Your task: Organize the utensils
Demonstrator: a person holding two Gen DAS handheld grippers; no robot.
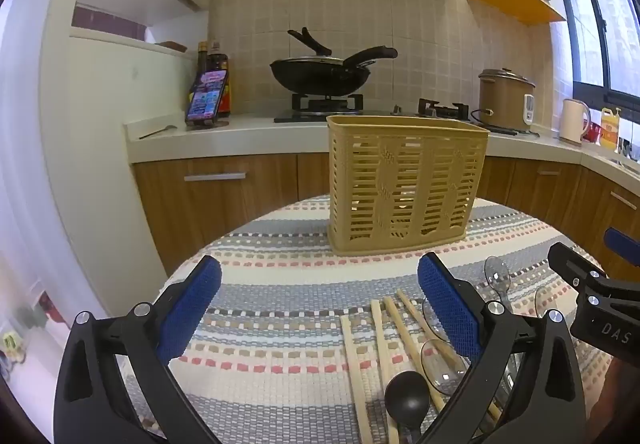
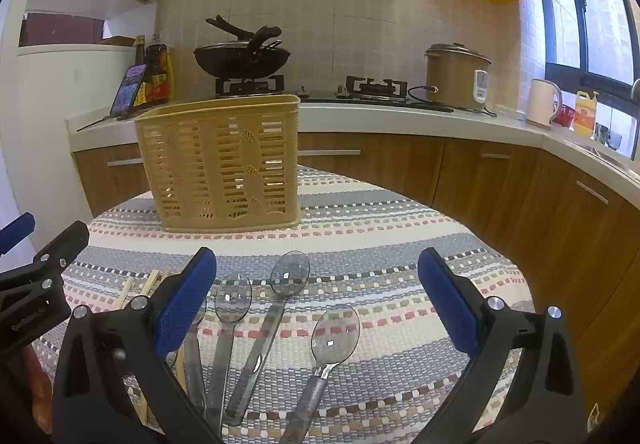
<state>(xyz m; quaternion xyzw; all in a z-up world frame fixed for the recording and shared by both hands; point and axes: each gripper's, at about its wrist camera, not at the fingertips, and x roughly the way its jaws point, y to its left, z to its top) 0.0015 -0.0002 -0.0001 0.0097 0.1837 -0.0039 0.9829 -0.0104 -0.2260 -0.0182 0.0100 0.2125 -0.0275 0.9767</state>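
Left tool point(image 1: 320, 308) wide open, empty, hovering over the chopsticks point(image 1: 380, 344) and black spoon point(image 1: 406, 396). Right tool point(image 2: 318, 300) wide open too, nothing gripped, above the clear spoons point(image 2: 256, 328). All utensils lie flat on the striped worktop point(image 2: 380, 244); basket point(image 2: 220, 163) stands upright behind them.

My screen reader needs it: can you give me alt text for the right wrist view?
The open right gripper hovers over clear plastic spoons lying on a striped tablecloth, holding nothing. A tan slotted utensil basket stands beyond them, with chopsticks at left and a kitchen counter behind.
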